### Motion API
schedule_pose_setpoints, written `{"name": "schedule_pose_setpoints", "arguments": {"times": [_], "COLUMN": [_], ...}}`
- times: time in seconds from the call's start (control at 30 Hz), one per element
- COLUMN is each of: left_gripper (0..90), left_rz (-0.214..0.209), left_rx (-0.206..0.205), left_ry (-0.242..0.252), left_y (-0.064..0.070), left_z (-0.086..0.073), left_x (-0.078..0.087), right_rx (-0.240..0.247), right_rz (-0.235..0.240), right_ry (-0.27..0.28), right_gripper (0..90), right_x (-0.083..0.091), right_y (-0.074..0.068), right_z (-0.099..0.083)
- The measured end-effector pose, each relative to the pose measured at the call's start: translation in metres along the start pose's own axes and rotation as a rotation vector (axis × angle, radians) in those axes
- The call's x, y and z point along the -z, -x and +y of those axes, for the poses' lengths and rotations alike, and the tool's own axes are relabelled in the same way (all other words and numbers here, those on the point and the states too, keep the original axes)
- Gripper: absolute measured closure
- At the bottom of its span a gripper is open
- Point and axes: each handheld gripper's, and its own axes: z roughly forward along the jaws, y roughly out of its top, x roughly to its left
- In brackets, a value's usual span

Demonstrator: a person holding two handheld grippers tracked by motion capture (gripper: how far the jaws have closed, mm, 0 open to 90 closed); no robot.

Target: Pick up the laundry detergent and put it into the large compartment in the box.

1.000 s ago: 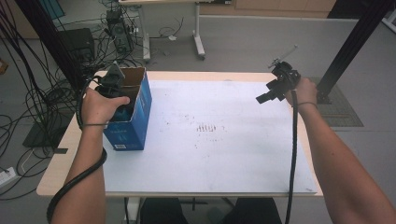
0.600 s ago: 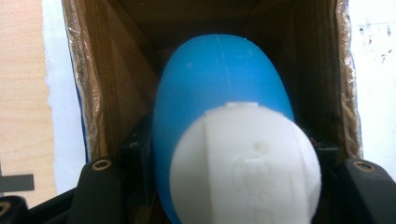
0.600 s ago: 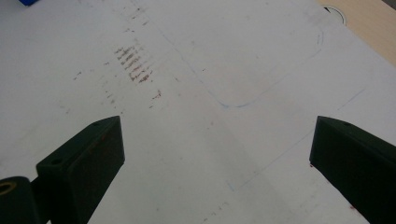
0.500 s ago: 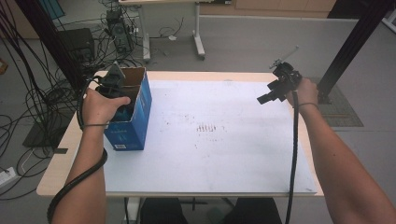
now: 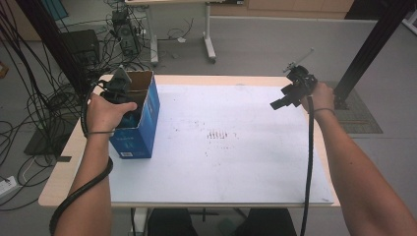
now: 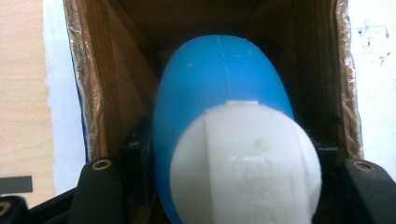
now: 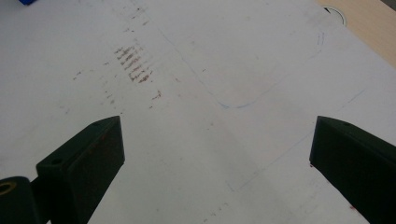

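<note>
A blue bottle (image 6: 219,88) with a white cap (image 6: 245,163) is seen held between the jaws of the left gripper (image 5: 119,87), which is lowered into the open top of a blue cardboard box (image 5: 142,125) standing upright near the left edge of the table (image 5: 64,162). In the left gripper view the bottle is shown inside the box, its cap toward the camera and its rounded body pointing deeper in, with the brown inner walls (image 6: 116,93) of the box close on both sides and the torn upper rims just beside the jaws. The jaws are closed against the flanks of the bottle, so that little room is left between them and the cardboard. The right gripper (image 5: 290,93) is held in the air above the far right part of the table, well apart from the box, and nothing is gripped by it: in the right gripper view its jaws are spread wide, with bare surface between them. A white sheet (image 5: 236,162) is laid over most of the tabletop and is marked by a patch of brownish smudges (image 7: 134,63) near its middle and by faint blue pencil lines (image 7: 261,93). A round opening (image 7: 335,12) in the bare wood is seen at the top right of the right gripper view. Beyond the table, a tangle of cables (image 5: 29,83) and a second table's legs (image 5: 209,34) are seen on the grey floor, and a black post (image 5: 364,54) stands at the right.
</note>
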Motion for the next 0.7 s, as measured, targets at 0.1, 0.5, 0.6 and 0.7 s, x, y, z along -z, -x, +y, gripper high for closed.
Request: {"name": "schedule_pose_setpoints", "arguments": {"times": [0.1, 0.5, 0.6, 0.7], "left_gripper": [37.6, 37.5, 37.6, 37.6], "left_rz": [0.0, -0.003, -0.004, -0.003], "left_rx": [0.001, 0.005, 0.007, 0.007], "left_ry": [0.002, 0.001, 0.001, 0.002], "left_y": [-0.0002, -0.0006, -0.0007, -0.0009], "left_z": [-0.0002, 0.0, 0.0, 0.0001], "left_x": [0.0, -0.0001, -0.0002, -0.0003], "right_rx": [-0.002, 0.0, 0.001, -0.001], "right_rz": [0.001, 0.002, 0.0, 0.002], "right_ry": [-0.001, -0.005, -0.008, -0.005], "right_gripper": [2.9, 2.9, 2.9, 2.9], "right_x": [-0.0004, -0.0014, -0.0014, -0.0018], "right_y": [0.0, -0.0004, -0.0003, -0.0002], "right_z": [0.0, 0.001, 0.0013, 0.0011]}}
